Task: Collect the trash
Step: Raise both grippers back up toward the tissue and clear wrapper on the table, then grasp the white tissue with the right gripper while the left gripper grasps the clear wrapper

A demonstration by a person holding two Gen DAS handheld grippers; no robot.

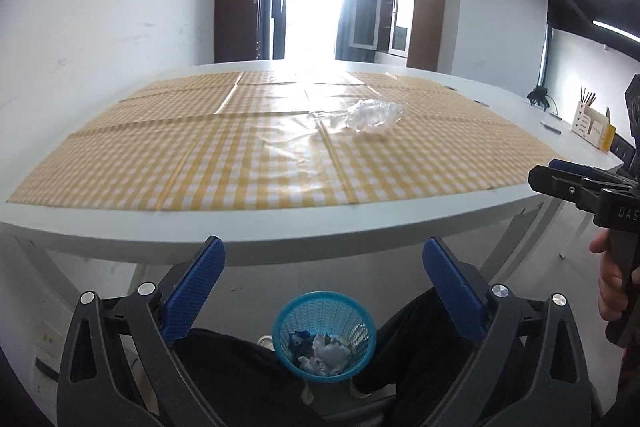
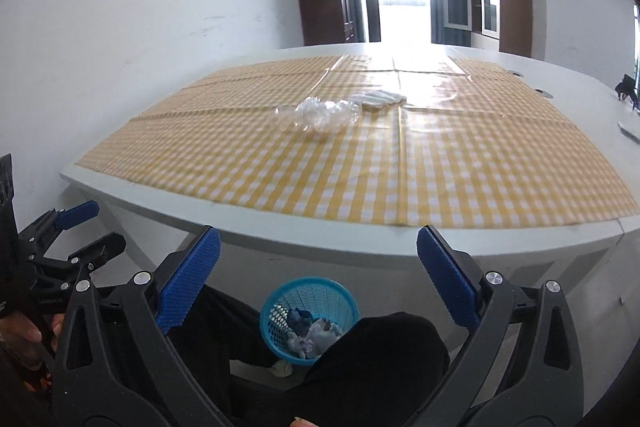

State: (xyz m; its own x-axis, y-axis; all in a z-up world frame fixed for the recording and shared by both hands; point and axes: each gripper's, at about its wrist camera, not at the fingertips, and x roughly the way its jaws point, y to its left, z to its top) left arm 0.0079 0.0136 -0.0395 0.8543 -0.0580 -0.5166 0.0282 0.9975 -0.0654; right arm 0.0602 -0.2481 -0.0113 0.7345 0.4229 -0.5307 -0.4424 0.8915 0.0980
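Jaws: you hold both grippers, left [image 1: 324,279] and right [image 2: 318,267], wide apart, empty.
Bin [image 1: 324,335]: below them, catching drops.
Bottle [image 1: 370,117]: ahead on worktop [image 1: 280,231].

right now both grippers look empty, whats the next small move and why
Probably send the right gripper, open and empty, forward to the crumpled clear plastic on the checked cloth. It looks like trash still on the table, while the blue basket already holds other scraps.
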